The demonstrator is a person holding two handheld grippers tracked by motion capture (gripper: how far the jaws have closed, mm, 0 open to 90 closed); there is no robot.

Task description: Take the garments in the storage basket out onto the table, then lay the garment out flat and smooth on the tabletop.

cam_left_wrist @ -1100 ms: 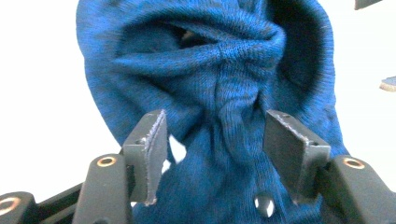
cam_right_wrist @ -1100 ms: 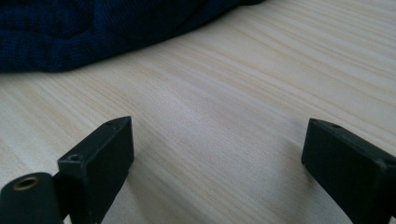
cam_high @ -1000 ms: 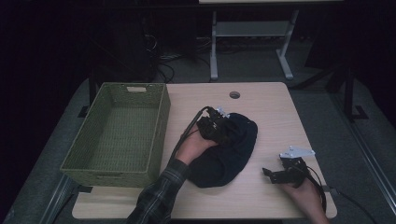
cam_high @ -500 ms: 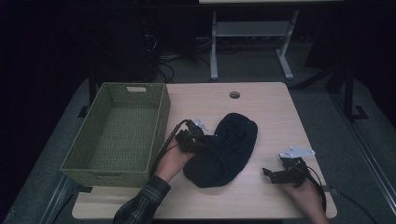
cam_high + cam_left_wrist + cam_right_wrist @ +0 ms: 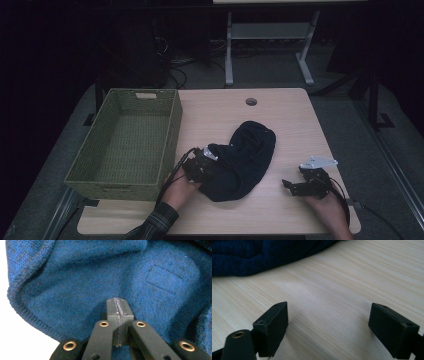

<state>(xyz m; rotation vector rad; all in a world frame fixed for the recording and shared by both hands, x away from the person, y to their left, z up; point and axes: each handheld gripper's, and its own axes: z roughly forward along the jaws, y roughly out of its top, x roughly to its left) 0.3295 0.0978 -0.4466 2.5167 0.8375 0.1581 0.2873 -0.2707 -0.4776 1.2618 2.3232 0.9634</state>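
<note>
Pale wooden tabletop (image 5: 295,125) carried one dark-blue knitted garment (image 5: 242,160) at centre and one green woven basket (image 5: 125,145) at nine o'clock; left tongs (image 5: 117,305) clenched against the knit, right tongs (image 5: 328,322) released, just narrowing.

A green woven basket (image 5: 125,145) sits on the left part of the light wooden table (image 5: 290,115), its near corner close to the table's near edge — a slot handle is cut into its far wall. A round cable hole (image 5: 251,101) lies in the tabletop near the far edge, right of the basket. Beyond the table, on the dark floor, stand the white legs of a metal frame (image 5: 265,45), with a tangle of cables (image 5: 175,55) to its left.
</note>
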